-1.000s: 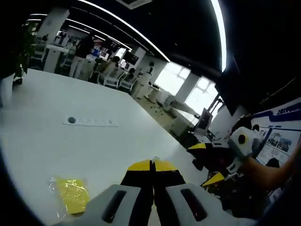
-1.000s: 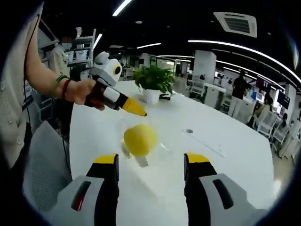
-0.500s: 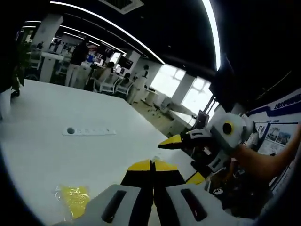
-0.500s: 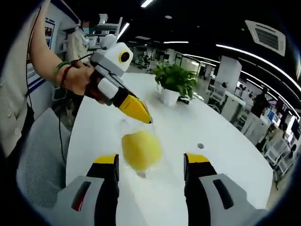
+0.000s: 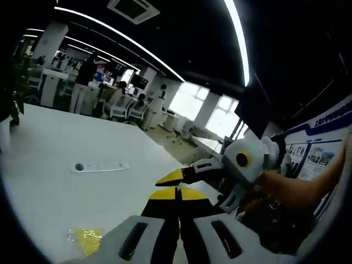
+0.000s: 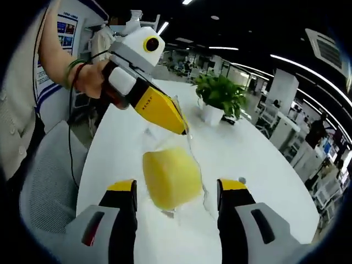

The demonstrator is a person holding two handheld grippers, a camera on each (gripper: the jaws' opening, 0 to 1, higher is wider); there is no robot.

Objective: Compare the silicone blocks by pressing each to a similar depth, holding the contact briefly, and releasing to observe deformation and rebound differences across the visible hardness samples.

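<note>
Right gripper (image 6: pixel 176 190) is held with jaws wide apart, nothing between the tips; the yellow silicone block (image 6: pixel 171 177) is framed in the gap just beyond them, lying in a clear plastic wrap on the white table (image 6: pixel 236 148). Left gripper (image 6: pixel 181 131) is seen in the right gripper view with jaws pressed together into a single yellow point, brought down just above the far upper edge of the block; contact cannot be confirmed, the tip looks at or near the wrap. It is gripped by a hand (image 6: pixel 91 88) with bracelets at the wrist.

In the left gripper view, its own jaws (image 5: pixel 177 193) are closed tip to tip, with nothing held. A second yellow wrapped sample (image 5: pixel 88 241) is seen on the table, well apart from the first block as far as can be judged. A potted plant (image 6: pixel 223 99) stands beyond the block; a cable port strip (image 5: pixel 100 166) is set into the table farther off.

Progress, judged: early. No dent is visible in the block, so the press on this sample looks not yet made or only starting. Hold, release and rebound check are left, then the same on the other sample.
</note>
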